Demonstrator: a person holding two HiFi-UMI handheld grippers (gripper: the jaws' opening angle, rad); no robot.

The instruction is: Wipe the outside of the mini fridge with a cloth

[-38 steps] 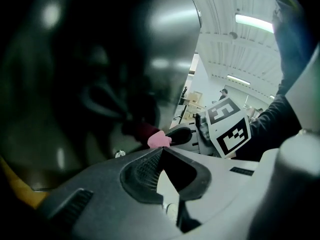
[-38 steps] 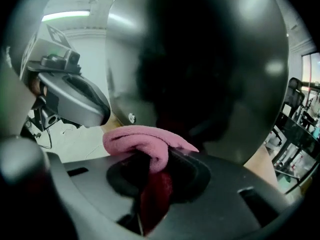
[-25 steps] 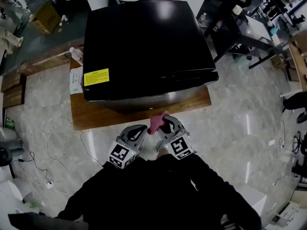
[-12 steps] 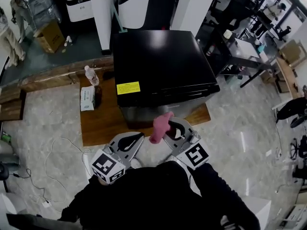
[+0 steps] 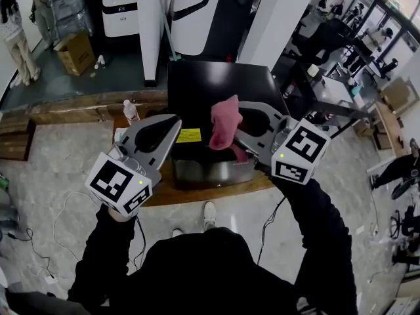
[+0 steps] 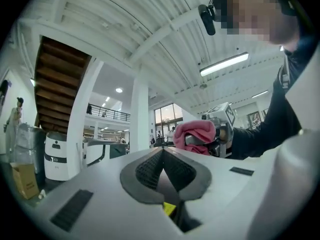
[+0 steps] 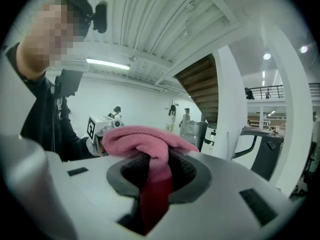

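The black mini fridge [image 5: 216, 87] stands on a low wooden platform [image 5: 197, 193], with a yellow label [image 5: 189, 135] at its front left corner. Both grippers are held high, well above the fridge and close to the head camera. My right gripper [image 5: 241, 119] is shut on a pink cloth [image 5: 225, 122], which bunches over the jaw tips and hangs between them [image 7: 148, 143]. My left gripper [image 5: 172, 123] is shut and empty, its pads meeting at the tip [image 6: 162, 152]. The left gripper view shows the cloth [image 6: 196, 133] in the other gripper, level with it.
A water bottle [image 5: 131, 110] stands on the platform left of the fridge. White machines [image 5: 195, 18], a white pillar [image 5: 281, 20] and a cardboard box [image 5: 75, 50] stand behind. Desks and chairs [image 5: 328, 77] crowd the right. A cable [image 5: 266, 225] trails on the marble floor.
Both grippers rose from low in front of the fridge to high above it, spreading apart. The cloth stayed in the right gripper. The head view pulled back from the fridge.
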